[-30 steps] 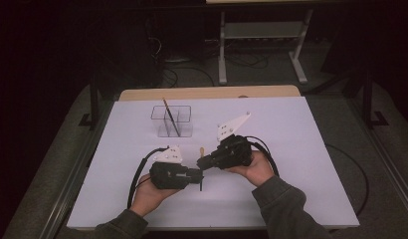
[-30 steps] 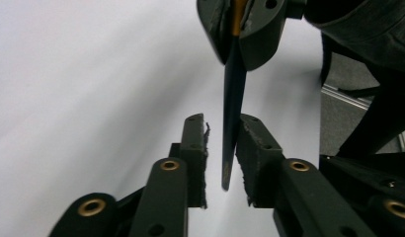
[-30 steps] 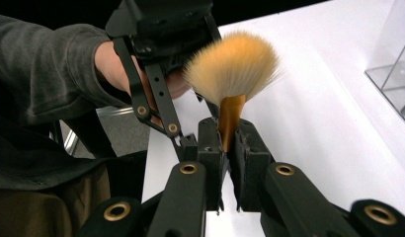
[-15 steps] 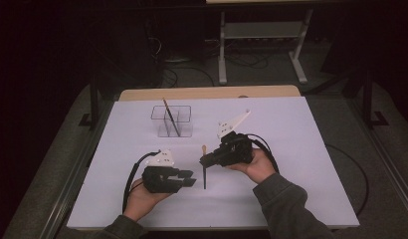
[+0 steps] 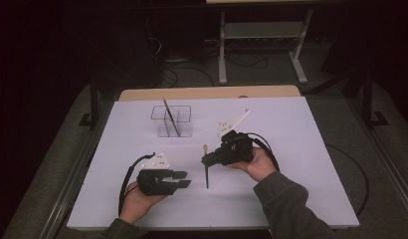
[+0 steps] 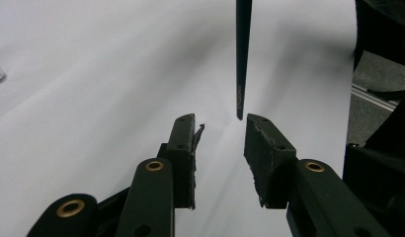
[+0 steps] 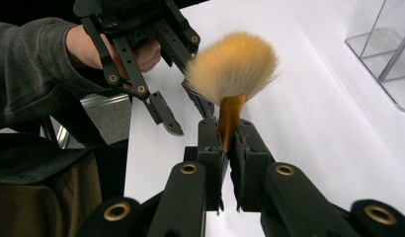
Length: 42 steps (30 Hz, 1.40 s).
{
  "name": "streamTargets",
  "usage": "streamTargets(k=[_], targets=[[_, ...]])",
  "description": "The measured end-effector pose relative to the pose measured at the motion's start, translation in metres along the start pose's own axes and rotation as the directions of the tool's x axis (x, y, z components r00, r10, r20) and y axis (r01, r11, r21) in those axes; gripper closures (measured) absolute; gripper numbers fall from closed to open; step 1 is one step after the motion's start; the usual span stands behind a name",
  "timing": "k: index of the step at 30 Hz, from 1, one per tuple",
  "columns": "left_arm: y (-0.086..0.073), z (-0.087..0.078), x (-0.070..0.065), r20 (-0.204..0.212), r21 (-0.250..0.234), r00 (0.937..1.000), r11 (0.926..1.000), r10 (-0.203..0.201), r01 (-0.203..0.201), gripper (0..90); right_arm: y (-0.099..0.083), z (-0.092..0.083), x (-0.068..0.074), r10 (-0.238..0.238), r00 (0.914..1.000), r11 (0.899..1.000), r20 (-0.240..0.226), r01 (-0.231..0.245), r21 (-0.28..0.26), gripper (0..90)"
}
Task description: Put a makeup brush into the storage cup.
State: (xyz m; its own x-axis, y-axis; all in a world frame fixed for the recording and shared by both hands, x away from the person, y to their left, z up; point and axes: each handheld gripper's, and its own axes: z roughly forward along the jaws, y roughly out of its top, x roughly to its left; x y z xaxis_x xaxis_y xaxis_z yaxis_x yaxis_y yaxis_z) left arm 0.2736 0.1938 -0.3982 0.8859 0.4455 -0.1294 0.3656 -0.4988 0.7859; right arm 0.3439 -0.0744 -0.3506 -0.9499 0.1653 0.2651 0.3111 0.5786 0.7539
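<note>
We are holding a makeup brush [image 7: 231, 74] in the right gripper [image 7: 229, 132], its jaws clamping narrowly on the copper-coloured ferrule just below the bristles; the right gripper view is giving us what the others are not, a soft fan of orange-tan hair spreading above the pads, pale at the tips; in the high view the same brush [image 5: 206, 172] is reading as a thin dark stick, hanging below the right gripper [image 5: 207, 160] near the middle of the white table [image 5: 301, 149], its handle pointing down toward the near edge; the left gripper view is showing us the tapering black handle [image 6: 241, 59] with fine lettering near its tip, ending just ahead of the left gripper [image 6: 219, 129] and not touching either pad; those jaws are standing moderately apart, having just been opening, with nothing between them; the left gripper [image 5: 184, 179] is sitting just beside the handle's lower end in the high view; farther back a clear divided holder [image 5: 173, 122] is standing with another dark brush [image 5: 169, 117] leaning in it.
</note>
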Motion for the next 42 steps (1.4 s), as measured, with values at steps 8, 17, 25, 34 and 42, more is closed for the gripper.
streamTargets(k=[8,17,25,34,42], targets=[[-0.009,-0.007,0.004,-0.023,-0.007,0.9990,0.9993,-0.038,0.038,61.6,0.004,-0.004,-0.006,0.000,0.9999,1.000,0.012,0.000,0.007,82.6],[-0.015,-0.014,0.009,-0.065,-0.021,0.9969,0.9989,-0.043,0.042,59.5,0.008,-0.005,-0.012,0.007,0.9996,1.000,0.027,-0.008,0.023,82.6],[-0.022,-0.020,0.015,-0.120,-0.011,0.9916,0.9988,-0.049,0.048,54.1,0.012,-0.007,-0.018,0.021,0.9991,0.999,0.037,-0.021,0.025,82.6],[-0.028,-0.027,0.021,-0.143,-0.013,0.9865,0.9968,-0.079,0.078,49.4,0.014,-0.001,-0.024,0.038,0.9981,0.999,0.048,-0.040,0.034,82.6],[-0.030,-0.032,0.024,-0.145,-0.032,0.9841,0.9946,-0.103,0.099,48.6,0.017,0.000,-0.027,0.023,0.9980,0.999,0.060,-0.025,0.040,82.6]])
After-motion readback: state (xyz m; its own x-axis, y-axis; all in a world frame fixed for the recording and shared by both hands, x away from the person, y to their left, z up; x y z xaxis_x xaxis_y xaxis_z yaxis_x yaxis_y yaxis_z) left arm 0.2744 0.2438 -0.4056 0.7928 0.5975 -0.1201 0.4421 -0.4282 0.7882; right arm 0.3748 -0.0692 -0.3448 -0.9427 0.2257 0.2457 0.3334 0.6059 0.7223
